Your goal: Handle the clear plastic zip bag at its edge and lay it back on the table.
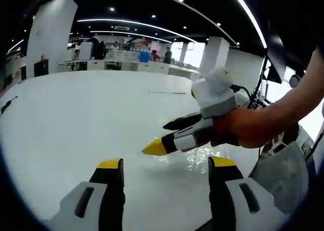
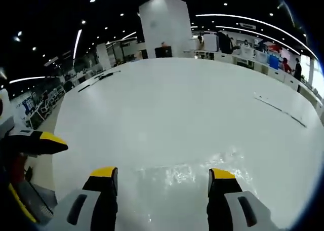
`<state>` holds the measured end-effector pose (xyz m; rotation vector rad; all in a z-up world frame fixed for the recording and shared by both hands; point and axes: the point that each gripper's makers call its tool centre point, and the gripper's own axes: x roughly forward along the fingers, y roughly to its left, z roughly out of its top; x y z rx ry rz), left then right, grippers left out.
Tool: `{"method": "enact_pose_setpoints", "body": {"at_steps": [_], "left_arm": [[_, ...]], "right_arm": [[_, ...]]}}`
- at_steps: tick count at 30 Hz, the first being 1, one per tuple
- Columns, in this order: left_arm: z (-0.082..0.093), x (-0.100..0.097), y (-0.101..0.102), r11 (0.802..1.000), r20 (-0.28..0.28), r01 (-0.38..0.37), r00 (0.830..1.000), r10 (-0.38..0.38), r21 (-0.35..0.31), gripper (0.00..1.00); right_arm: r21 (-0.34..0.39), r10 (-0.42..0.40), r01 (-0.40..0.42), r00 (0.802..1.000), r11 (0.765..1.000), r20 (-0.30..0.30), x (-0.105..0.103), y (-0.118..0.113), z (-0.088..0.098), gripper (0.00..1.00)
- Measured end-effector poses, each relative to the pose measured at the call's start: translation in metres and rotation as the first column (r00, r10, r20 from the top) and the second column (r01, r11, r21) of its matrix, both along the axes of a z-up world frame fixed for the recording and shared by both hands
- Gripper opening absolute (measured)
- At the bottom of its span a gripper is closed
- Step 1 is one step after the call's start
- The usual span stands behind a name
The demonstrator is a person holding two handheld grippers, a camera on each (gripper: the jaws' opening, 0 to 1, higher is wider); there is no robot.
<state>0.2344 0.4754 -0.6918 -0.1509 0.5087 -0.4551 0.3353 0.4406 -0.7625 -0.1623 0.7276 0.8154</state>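
Note:
The clear plastic zip bag (image 1: 205,157) lies flat on the white table (image 1: 91,114) and shows only as a crinkled sheen. My left gripper (image 1: 166,163) stands open just short of it, with nothing between its jaws. My right gripper (image 1: 157,137), held in a person's hand (image 1: 253,127), reaches in from the right with its jaws apart over the bag's near-left edge. In the right gripper view the bag (image 2: 192,171) lies between and just ahead of my open right gripper (image 2: 163,173). A yellow fingertip (image 2: 50,139) of the left gripper comes in from the left.
A thin dark line (image 1: 167,92) lies on the table farther out, also seen as a dark line (image 2: 281,109) at the right. The table's left edge (image 2: 55,140) drops to the floor. Stands and cables (image 1: 260,89) crowd the right side. Desks and people stand far behind.

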Motion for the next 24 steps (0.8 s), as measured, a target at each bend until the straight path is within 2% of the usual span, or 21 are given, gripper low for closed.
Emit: {"method": "enact_pose_setpoints", "body": {"at_steps": [1, 9, 17, 19, 24], "left_arm": [[0.001, 0.000, 0.000, 1.000, -0.001, -0.002, 1.000, 0.002, -0.003, 0.66], [0.003, 0.001, 0.002, 1.000, 0.002, -0.021, 1.000, 0.021, -0.019, 0.63], [0.002, 0.001, 0.002, 1.000, 0.000, -0.020, 1.000, 0.020, -0.019, 0.62], [0.002, 0.001, 0.003, 1.000, -0.002, -0.021, 1.000, 0.021, -0.021, 0.62], [0.002, 0.001, 0.004, 0.999, -0.004, -0.027, 1.000, 0.027, -0.022, 0.61]], "right_arm": [[-0.005, 0.001, -0.001, 1.000, 1.000, -0.010, -0.001, 0.000, -0.002, 0.72], [-0.038, -0.009, 0.010, 1.000, 0.999, 0.020, 0.005, -0.003, 0.000, 0.69], [-0.044, -0.029, 0.029, 1.000, 0.999, -0.003, 0.006, -0.004, -0.008, 0.68], [-0.053, -0.032, 0.032, 0.999, 0.998, -0.003, 0.009, -0.004, -0.015, 0.67], [-0.057, -0.035, 0.035, 0.999, 0.998, 0.000, 0.012, -0.005, -0.016, 0.63]]}}
